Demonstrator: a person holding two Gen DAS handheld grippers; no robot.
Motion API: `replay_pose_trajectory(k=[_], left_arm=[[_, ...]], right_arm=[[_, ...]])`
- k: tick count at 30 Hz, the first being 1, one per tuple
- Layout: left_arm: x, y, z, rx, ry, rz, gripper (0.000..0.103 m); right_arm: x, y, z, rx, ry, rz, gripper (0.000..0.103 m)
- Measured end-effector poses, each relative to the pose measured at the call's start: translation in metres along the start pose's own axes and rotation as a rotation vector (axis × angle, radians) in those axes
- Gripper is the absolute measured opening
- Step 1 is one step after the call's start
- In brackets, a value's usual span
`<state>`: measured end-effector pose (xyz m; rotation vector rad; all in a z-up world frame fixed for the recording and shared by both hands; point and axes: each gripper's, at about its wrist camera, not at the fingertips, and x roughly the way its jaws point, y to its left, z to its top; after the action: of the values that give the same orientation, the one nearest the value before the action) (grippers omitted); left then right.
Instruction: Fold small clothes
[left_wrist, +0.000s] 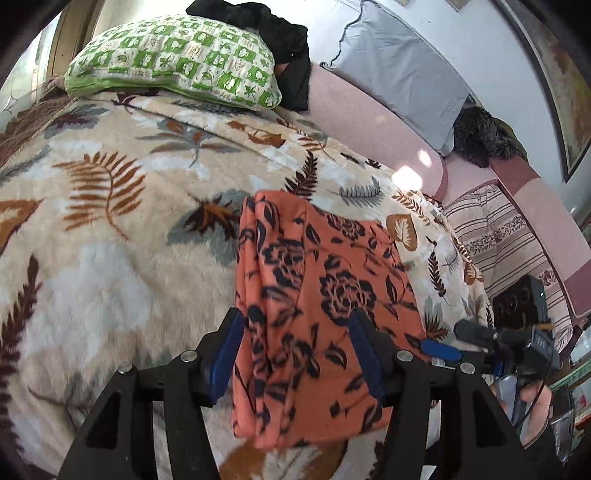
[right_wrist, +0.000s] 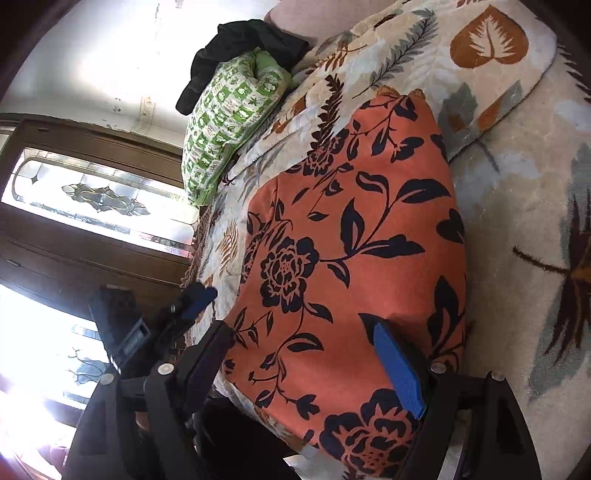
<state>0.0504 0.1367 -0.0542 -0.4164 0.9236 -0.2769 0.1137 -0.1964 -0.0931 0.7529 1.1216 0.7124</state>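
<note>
Both grippers, left gripper (left_wrist: 295, 354) and right gripper (right_wrist: 306, 354), are held with jaws spread, gripping nothing, over the orange black-flowered folded cloth (left_wrist: 325, 295) on the leaf-print fleece blanket (left_wrist: 110, 229); edges should be pinched evenly, ideally.

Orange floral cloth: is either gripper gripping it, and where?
No. The left gripper and right gripper are open over the orange floral cloth, gripping nothing.

I can read no text, label, brand or number in either wrist view. The small display on the other gripper's camera body (left_wrist: 540, 336) shows faint marks, but they are too blurred for me to make out.
</note>
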Motion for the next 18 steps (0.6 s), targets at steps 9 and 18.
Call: replay_pose_trajectory(k=[9,18], left_arm=[[0.016,0.019,-0.030,-0.017,0.082,0.082,0.046],[0.028,0.037,-0.039,-0.077,0.134,0.111,0.056]], right_arm=[[-0.004,0.009,-0.036,-0.008,0.043,-0.041,0.084],[-0.010,0.016,-0.035,-0.007,0.013,0.006,0.085]])
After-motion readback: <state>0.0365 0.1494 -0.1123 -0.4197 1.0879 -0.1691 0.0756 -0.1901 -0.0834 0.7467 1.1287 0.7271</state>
